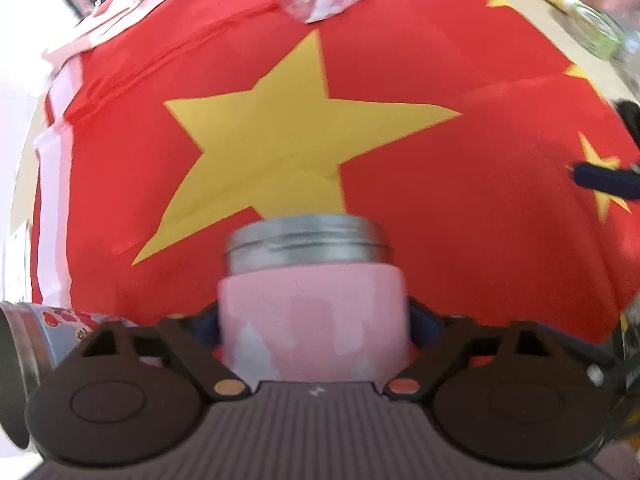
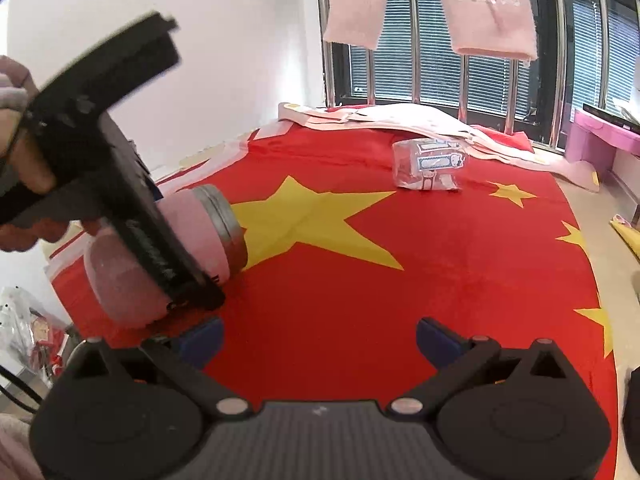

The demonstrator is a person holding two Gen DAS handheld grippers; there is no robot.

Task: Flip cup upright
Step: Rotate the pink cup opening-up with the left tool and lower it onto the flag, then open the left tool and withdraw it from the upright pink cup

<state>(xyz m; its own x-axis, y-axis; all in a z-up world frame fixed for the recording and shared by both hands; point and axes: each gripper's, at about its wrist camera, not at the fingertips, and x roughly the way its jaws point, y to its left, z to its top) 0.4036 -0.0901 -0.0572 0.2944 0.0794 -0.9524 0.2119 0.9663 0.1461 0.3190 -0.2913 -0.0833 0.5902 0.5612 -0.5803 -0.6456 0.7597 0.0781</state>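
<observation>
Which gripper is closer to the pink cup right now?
Left. The left gripper is clamped around the pink cup, which lies on its side; the right gripper hangs open beside it, apart.

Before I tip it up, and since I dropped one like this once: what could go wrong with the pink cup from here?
The left gripper clamps the pink cup on its smooth body while it lies on its side, so it may slip or twist as it rotates. The red flag cloth is soft and creased, so the upright cup might wobble. The right gripper hangs open close by and could get bumped during the swing.
</observation>
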